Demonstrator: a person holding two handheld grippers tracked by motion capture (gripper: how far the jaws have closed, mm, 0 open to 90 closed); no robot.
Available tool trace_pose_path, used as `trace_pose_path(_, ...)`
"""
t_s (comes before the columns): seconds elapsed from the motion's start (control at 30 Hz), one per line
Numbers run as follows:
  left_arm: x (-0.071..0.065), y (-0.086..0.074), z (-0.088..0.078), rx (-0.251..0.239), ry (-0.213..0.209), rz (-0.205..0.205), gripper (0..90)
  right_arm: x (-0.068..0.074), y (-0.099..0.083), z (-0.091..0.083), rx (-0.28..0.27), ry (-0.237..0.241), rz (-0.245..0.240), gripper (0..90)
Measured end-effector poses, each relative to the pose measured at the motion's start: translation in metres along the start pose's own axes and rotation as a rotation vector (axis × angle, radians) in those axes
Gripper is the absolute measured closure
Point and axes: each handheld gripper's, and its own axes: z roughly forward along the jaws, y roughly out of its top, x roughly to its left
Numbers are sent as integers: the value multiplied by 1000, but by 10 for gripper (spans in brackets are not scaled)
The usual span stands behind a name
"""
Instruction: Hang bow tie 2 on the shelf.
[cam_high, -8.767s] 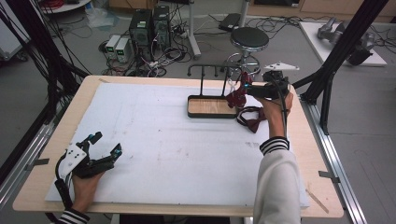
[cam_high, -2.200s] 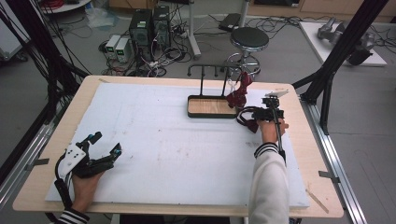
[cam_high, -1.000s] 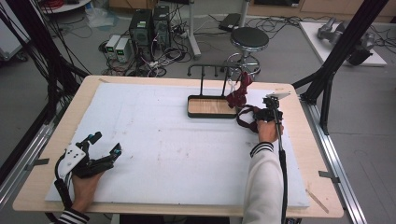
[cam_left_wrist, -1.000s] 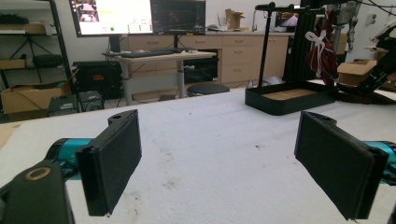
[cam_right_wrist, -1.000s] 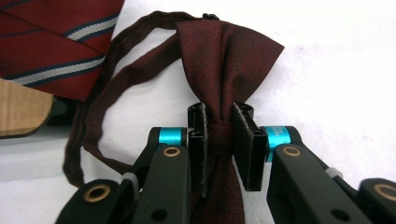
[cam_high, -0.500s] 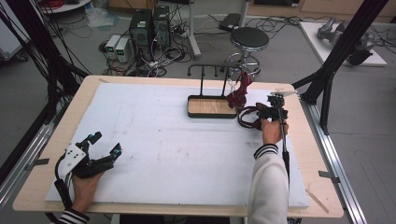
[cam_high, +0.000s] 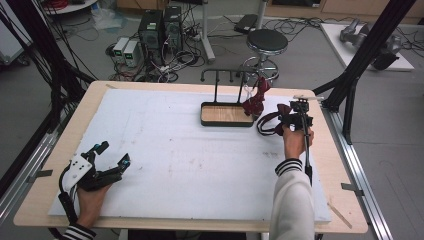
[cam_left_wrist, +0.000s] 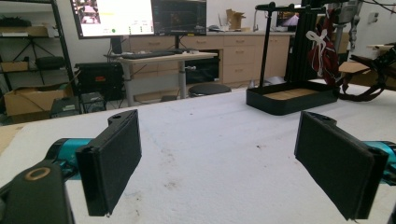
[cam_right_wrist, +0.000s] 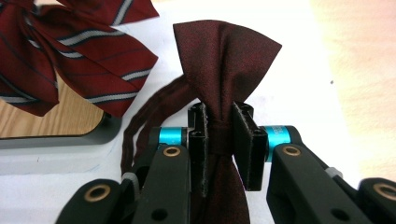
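Right gripper (cam_right_wrist: 219, 135) fingers clamping plain bow tie (cam_right_wrist: 224, 60) at its knot (left gripper (cam_high: 107, 162) idling, fingers spread); keeping strap clear while hooking onto rack (cam_high: 227, 75)

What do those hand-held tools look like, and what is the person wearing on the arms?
Each tool, left tool and right tool, has black bodies, flat black padded jaws, turquoise collars and brass-coloured rivets. A white plate tops the left one; black cables trail from both. The right sleeve is white with a dark-striped cuff.
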Motion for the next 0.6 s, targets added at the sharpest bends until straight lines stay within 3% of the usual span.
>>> trace_pose_path(0.6,0,0,0,2,0,2,151,5,-1,-30,-225,16,-95,771)
